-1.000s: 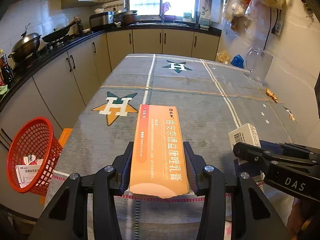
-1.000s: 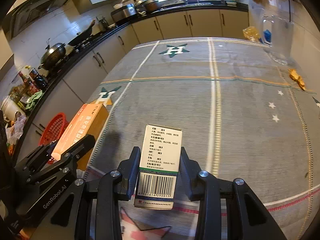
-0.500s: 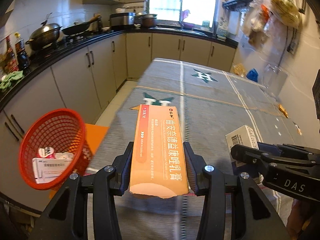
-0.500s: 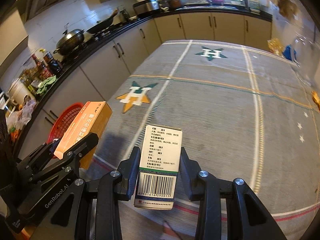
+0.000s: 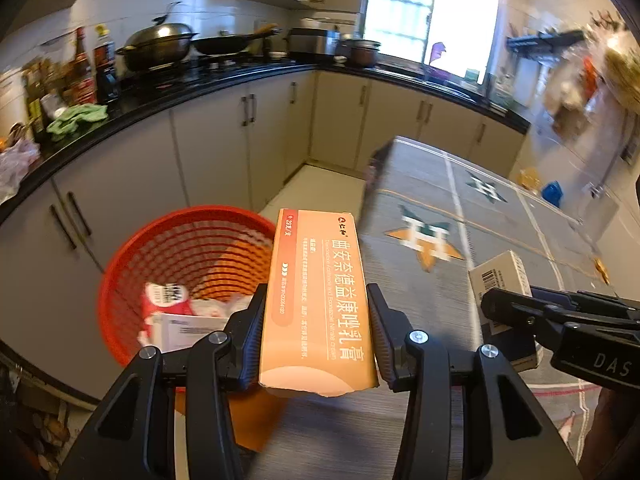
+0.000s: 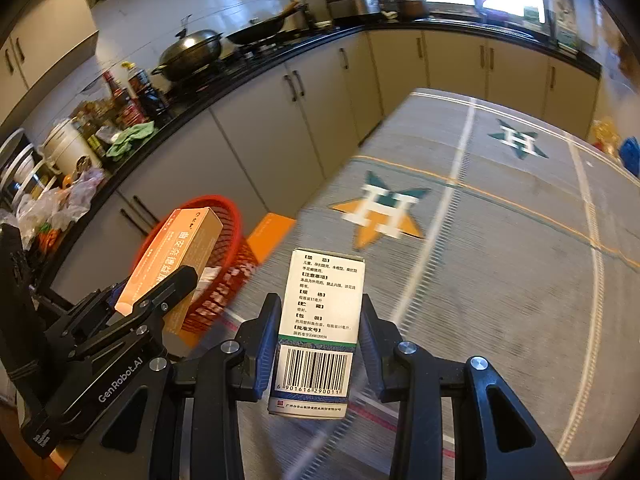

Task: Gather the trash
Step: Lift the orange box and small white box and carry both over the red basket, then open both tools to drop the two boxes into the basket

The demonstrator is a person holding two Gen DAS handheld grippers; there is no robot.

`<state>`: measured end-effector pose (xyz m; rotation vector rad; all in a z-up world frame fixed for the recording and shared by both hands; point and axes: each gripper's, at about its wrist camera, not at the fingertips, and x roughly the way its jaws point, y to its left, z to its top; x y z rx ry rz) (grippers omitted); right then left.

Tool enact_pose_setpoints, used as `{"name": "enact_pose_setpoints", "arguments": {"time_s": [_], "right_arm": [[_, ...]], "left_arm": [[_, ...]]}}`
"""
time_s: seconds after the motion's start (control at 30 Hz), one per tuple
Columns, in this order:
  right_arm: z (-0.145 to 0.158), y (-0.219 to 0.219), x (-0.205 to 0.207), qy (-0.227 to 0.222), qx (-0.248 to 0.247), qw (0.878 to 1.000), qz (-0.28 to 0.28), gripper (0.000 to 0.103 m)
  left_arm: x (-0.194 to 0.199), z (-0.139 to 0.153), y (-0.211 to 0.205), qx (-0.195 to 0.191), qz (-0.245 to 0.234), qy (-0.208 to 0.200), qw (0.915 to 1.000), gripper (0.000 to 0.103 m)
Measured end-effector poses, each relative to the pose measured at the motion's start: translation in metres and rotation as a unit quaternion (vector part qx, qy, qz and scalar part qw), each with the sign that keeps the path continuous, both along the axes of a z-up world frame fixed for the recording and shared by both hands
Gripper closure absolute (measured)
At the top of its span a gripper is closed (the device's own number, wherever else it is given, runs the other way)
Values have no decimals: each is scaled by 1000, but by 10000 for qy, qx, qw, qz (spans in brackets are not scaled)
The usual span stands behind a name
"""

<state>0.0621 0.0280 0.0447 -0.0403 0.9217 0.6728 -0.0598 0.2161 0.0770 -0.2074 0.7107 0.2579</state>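
My left gripper [image 5: 316,300] is shut on a long orange medicine box [image 5: 316,296] and holds it at the table's left edge, its far end over the rim of a red mesh basket [image 5: 132,264]. The basket stands on the floor and holds several small boxes [image 5: 176,312]. My right gripper [image 6: 320,312] is shut on a white medicine box with a barcode [image 6: 320,328], above the table. In the right wrist view the left gripper [image 6: 160,292] with the orange box [image 6: 180,252] is at the left, in front of the basket [image 6: 228,276].
The table has a grey cloth with star patterns [image 6: 500,264]. An orange stool [image 6: 268,232] stands by the basket. Kitchen cabinets [image 5: 224,148] and a black counter with pans run along the left and back. Blue and yellow items [image 5: 552,194] lie at the table's far right.
Both grippers have swung left toward the basket with their boxes held. The basket now sits right in front of the left gripper, much closer than before.
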Motion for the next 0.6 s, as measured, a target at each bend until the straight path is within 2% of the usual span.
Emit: {"name": "enact_pose_setpoints", "arguments": {"time_s": [0.37,0.6], "right_arm": [[2,84,-2,-20,7,9979,652,62],[-2,126,8,50,49,9963,856,62]], "left_arm": [[-13,-13,75,-10,763,151,9970,58],[-15,-26,104,-111,1001,269,9946,58]]}}
